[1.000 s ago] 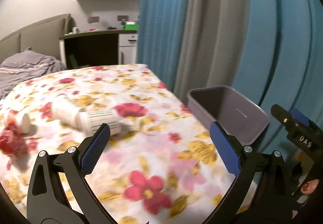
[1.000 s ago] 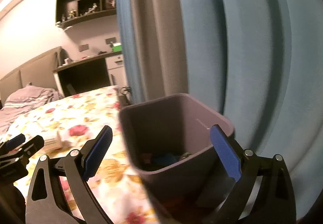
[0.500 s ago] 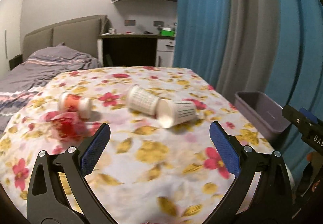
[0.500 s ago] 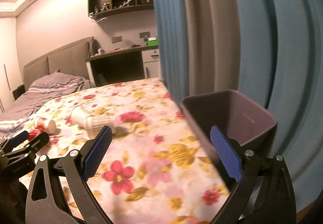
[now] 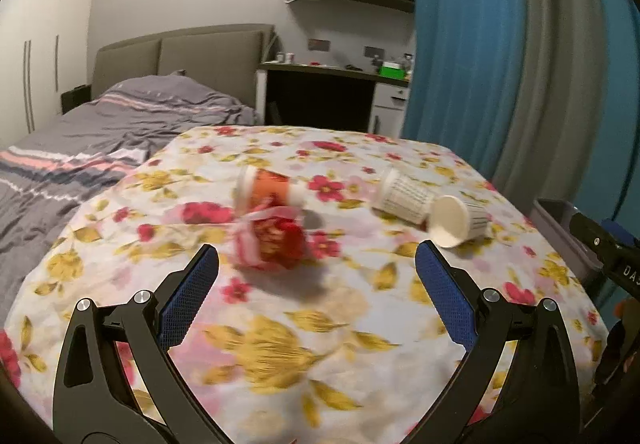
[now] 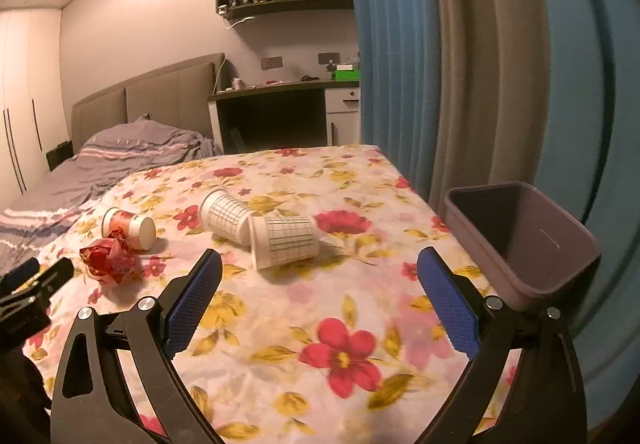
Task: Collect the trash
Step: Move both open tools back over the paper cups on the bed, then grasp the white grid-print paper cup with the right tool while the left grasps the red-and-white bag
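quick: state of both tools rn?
Left tool: open, holding nothing.
Right tool: open, holding nothing.

We've swung both grippers off the bin (image 6: 524, 240) toward the bed — left gripper (image 5: 316, 284) now faces the crumpled red wrapper (image 5: 272, 244), right gripper (image 6: 318, 292) sees the two white cups (image 6: 256, 226), bin out at the right edge.

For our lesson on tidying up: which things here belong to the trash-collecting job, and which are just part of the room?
Job: red wrapper, orange cup, two gridded cups, purple bin.
Room: grey blanket, green box, blue curtain.
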